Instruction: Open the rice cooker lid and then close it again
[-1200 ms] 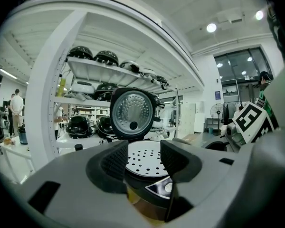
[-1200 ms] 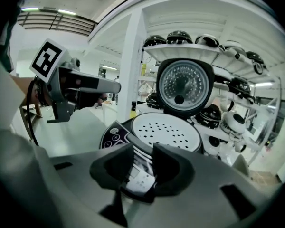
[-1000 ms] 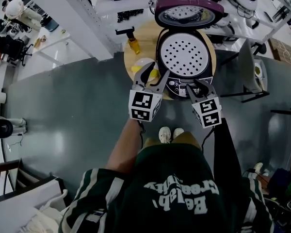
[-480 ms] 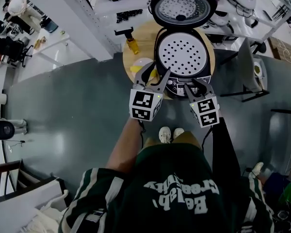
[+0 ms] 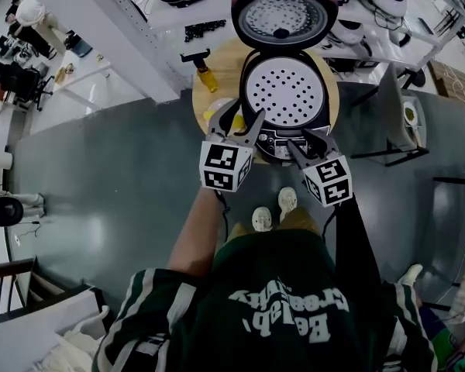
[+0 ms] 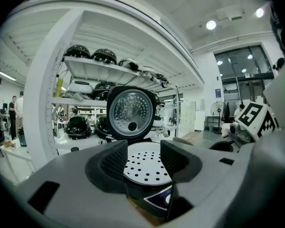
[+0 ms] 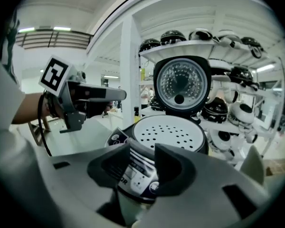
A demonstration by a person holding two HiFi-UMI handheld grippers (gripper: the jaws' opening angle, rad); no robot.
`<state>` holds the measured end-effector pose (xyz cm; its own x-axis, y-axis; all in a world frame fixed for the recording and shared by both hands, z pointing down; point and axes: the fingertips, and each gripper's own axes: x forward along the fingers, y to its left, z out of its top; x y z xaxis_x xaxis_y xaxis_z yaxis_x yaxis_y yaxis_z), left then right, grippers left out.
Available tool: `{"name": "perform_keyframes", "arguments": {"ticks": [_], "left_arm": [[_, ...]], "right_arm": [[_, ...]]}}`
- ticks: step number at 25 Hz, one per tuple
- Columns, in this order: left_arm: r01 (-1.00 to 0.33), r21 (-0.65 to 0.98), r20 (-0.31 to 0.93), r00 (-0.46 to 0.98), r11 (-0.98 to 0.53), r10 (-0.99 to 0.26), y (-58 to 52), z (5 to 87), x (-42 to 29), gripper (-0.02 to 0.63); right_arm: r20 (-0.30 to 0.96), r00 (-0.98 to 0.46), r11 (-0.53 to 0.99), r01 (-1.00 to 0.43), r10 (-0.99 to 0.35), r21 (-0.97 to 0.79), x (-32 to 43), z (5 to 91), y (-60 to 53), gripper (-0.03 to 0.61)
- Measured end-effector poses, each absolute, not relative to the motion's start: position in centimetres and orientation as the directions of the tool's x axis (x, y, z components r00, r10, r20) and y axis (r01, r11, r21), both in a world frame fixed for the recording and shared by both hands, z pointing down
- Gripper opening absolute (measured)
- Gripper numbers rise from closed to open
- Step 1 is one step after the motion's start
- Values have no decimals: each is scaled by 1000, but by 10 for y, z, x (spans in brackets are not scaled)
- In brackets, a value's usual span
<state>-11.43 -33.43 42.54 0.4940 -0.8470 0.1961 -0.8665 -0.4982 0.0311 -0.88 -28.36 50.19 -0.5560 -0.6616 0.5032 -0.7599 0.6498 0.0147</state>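
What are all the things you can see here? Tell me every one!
Rice cooker: one, dark, on the round table, open.
Lid: one, purple rim, standing up behind the pot.
Holey tray: one, white, inside the cooker.
Round table: one, wooden, under the cooker.
Bottle: one, yellow, on the table left of the cooker.
Other cookers: several, mostly black, on white shelves.
Shoes: two, white, on the grey floor.
Left gripper: one, grey, jaws apart, empty.
Right gripper: one, grey, jaws opening at the cooker's front, gripping nothing.
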Motion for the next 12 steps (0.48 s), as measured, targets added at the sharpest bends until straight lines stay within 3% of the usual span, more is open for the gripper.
{"name": "perform_keyframes", "arguments": {"ticks": [6, 12], "left_arm": [[-871, 14, 213, 482, -491, -850, -360, 412, -104, 225], [-880, -20, 181, 463, -474, -868, -391, 379, -93, 241]], "right_arm": [[462, -567, 656, -753, -682, 45, 29, 469, -324, 109], [363, -583, 651, -753, -727, 96, 61, 417, -381, 115]]}}
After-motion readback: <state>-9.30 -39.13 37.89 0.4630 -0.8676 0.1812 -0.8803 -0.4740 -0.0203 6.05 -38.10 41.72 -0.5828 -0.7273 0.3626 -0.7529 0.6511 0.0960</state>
